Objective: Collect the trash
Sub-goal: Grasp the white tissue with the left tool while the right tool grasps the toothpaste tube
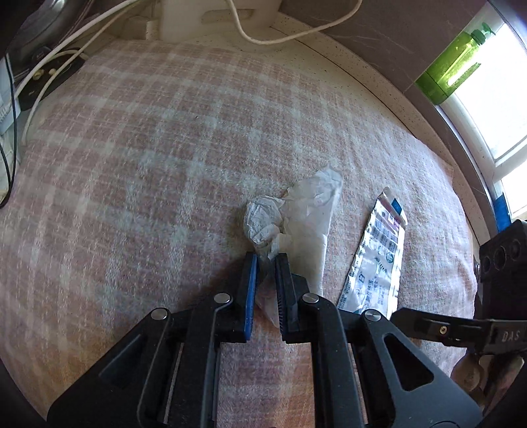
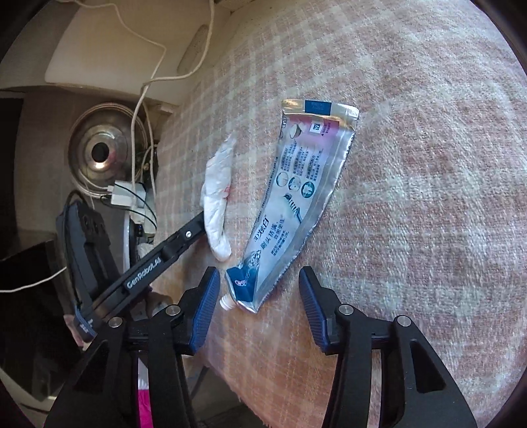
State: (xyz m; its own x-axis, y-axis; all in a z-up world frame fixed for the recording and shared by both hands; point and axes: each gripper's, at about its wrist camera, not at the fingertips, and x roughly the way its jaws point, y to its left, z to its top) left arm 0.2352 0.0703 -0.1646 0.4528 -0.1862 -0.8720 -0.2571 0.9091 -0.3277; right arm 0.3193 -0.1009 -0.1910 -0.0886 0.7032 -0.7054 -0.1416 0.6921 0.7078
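Observation:
A crumpled white tissue (image 1: 296, 210) lies on the pink checked cloth (image 1: 131, 164). My left gripper (image 1: 266, 260) is shut on the tissue's near end, which shows pinched between its pads. In the right wrist view the same tissue (image 2: 215, 194) meets the left gripper's finger (image 2: 186, 237). To the right of the tissue lies a flattened silver and blue toothpaste tube (image 1: 378, 253). My right gripper (image 2: 258, 273) is open, and the nozzle end of the tube (image 2: 296, 184) lies between its fingers, clear of both pads.
A green bottle (image 1: 454, 62) stands on the window sill at the far right. White cables (image 1: 243, 29) run along the back. Off the cloth's left edge are a metal bowl (image 2: 105, 148) and white plugs (image 2: 122, 197).

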